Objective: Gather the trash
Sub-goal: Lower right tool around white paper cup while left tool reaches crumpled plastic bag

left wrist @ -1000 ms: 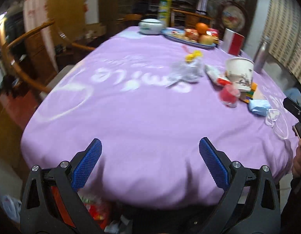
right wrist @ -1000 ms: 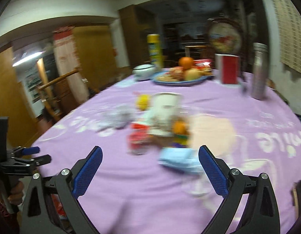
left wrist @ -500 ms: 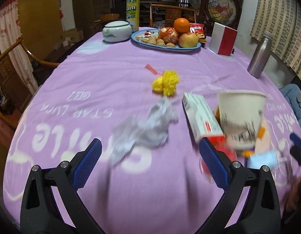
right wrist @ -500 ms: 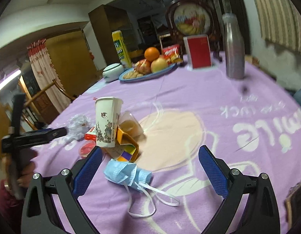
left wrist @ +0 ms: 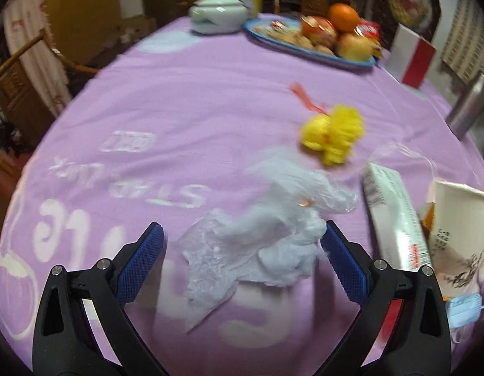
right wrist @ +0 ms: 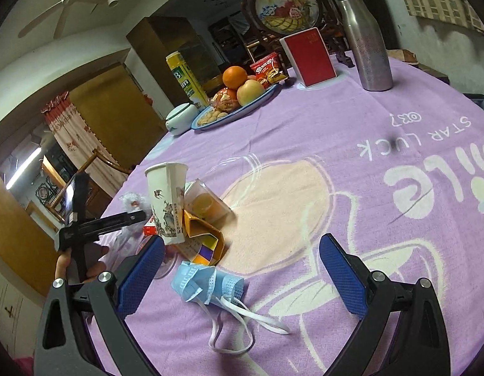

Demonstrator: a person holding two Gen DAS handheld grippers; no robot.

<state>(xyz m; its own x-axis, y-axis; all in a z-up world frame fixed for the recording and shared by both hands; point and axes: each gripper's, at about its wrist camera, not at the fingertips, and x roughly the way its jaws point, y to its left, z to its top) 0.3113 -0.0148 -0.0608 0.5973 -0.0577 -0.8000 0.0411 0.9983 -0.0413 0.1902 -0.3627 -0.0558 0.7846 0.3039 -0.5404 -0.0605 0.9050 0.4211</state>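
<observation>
Trash lies scattered over the purple tablecloth (left wrist: 185, 100), and the nearest piece, a crumpled clear plastic bag (left wrist: 260, 232), sits between the spread blue pads of the left gripper (left wrist: 242, 258). The jaws stand wide apart and empty; the right-hand pad touches or nearly touches the bag's edge, while the left-hand pad is clear of it. For a sound grasp, centre the bag's bulkiest fold between the pads, lower until the tips meet the cloth lightly, then close fully, since thin film compresses and slips. Avoid pinching the tablecloth with it.

The right gripper (right wrist: 242, 277) is likewise apart and empty, poised over a blue face mask (right wrist: 207, 282) whose white ear loops (right wrist: 242, 322) trail toward the camera. Grip the mask body, not the loops.

Farther out stand a paper cup (right wrist: 168, 200), a toothpaste box (left wrist: 395, 213) and a yellow pom-pom (left wrist: 334, 136). The fruit plate (left wrist: 304, 51) and steel bottle (right wrist: 365, 37) are judged not to be trash
</observation>
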